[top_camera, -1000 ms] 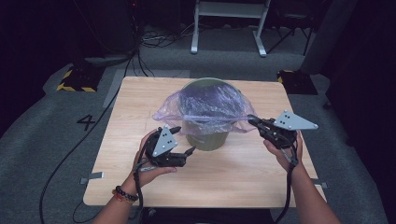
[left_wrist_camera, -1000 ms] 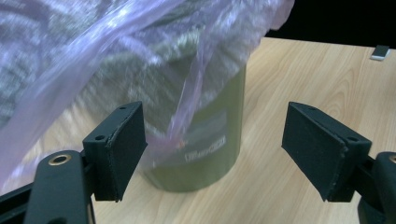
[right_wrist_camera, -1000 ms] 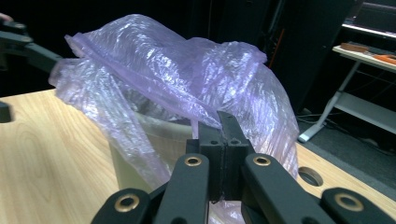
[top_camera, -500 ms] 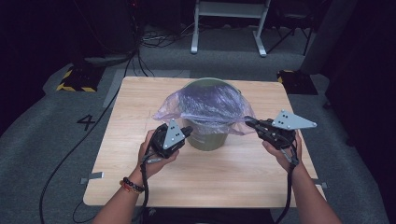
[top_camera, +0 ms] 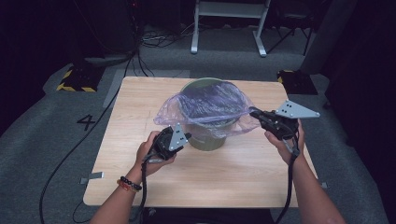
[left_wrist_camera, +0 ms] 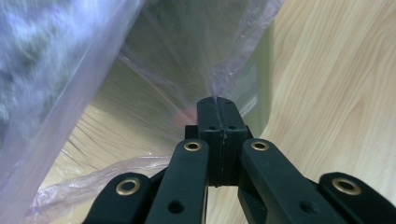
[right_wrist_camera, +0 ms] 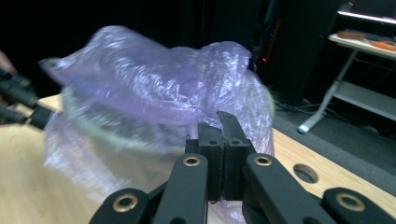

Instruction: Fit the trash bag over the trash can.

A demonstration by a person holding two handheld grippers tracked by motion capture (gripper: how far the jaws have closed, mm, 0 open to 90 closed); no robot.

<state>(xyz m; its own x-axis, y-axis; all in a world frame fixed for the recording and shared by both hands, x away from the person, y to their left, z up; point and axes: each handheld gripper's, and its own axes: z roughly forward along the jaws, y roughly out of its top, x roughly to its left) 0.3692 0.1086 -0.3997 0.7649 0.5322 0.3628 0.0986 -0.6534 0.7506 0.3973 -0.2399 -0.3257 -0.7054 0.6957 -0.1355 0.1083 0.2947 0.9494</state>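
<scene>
- L tool [top_camera: 187,136]: jaws just closed, now pinching purple bag [top_camera: 210,105] hem at near-left of green bin [top_camera: 208,140]
- R tool [top_camera: 254,113]: clamped on bag's right edge
- Both sides held; bag, draped over bin at tabletop [top_camera: 233,172] centre, looks ready to stretch over rim

You have a thin, see-through purple plastic bag [top_camera: 210,105] draped over the mouth of a round olive-green bin [top_camera: 208,137]. The bin stands upright near the middle of the table, slightly toward the far edge. The film is crinkled and puffed up over the opening, with its edges spilling outward past the rim on the left and right. The left edge hangs low beside the bin's near-left wall [left_wrist_camera: 187,60], and the right edge [right_wrist_camera: 187,93] is stretched out to the right.
</scene>
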